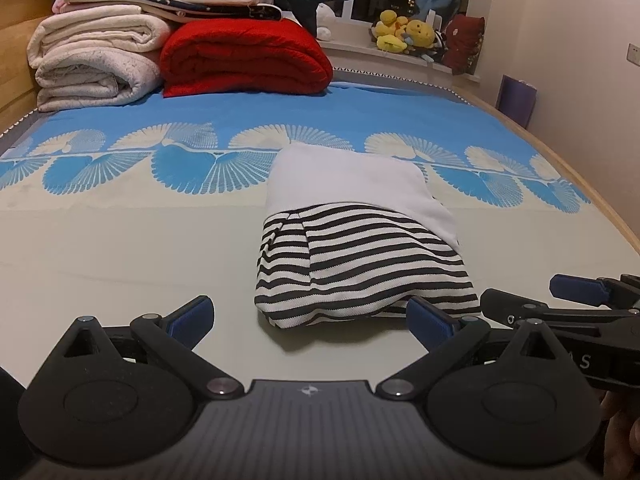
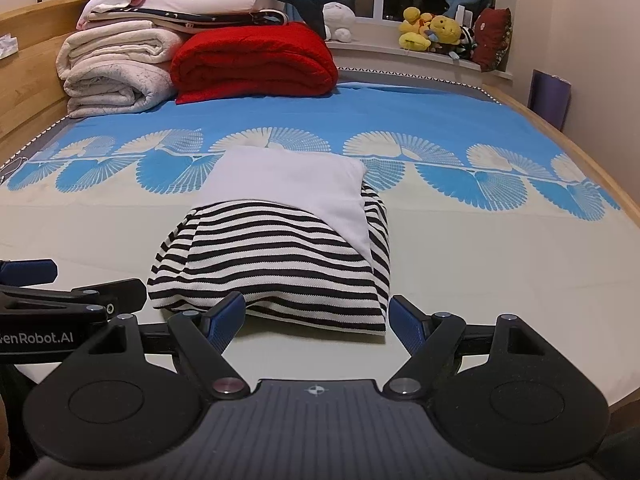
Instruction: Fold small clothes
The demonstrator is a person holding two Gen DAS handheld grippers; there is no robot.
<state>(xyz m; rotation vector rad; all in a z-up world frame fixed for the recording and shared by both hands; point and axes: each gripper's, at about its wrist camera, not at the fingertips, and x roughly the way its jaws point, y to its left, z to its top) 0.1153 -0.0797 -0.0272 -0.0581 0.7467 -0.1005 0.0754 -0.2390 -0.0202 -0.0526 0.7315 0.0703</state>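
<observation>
A small garment, black-and-white striped with a plain white part folded over its far half, lies in a compact folded bundle (image 1: 360, 256) on the bed; it also shows in the right wrist view (image 2: 280, 256). My left gripper (image 1: 312, 320) is open and empty, just short of the bundle's near edge. My right gripper (image 2: 318, 320) is open and empty, its fingers either side of the bundle's near edge without touching. The right gripper's fingers (image 1: 576, 286) show at the right of the left wrist view. The left gripper's finger (image 2: 28, 272) shows at the left of the right wrist view.
The bed sheet (image 1: 120, 240) is cream near me, blue with a fan pattern farther off. Folded white blankets (image 1: 92, 60) and a red blanket (image 1: 244, 56) are stacked at the far left. Plush toys (image 1: 408, 32) sit on the windowsill. A wooden bed rim (image 1: 592, 184) runs along the right.
</observation>
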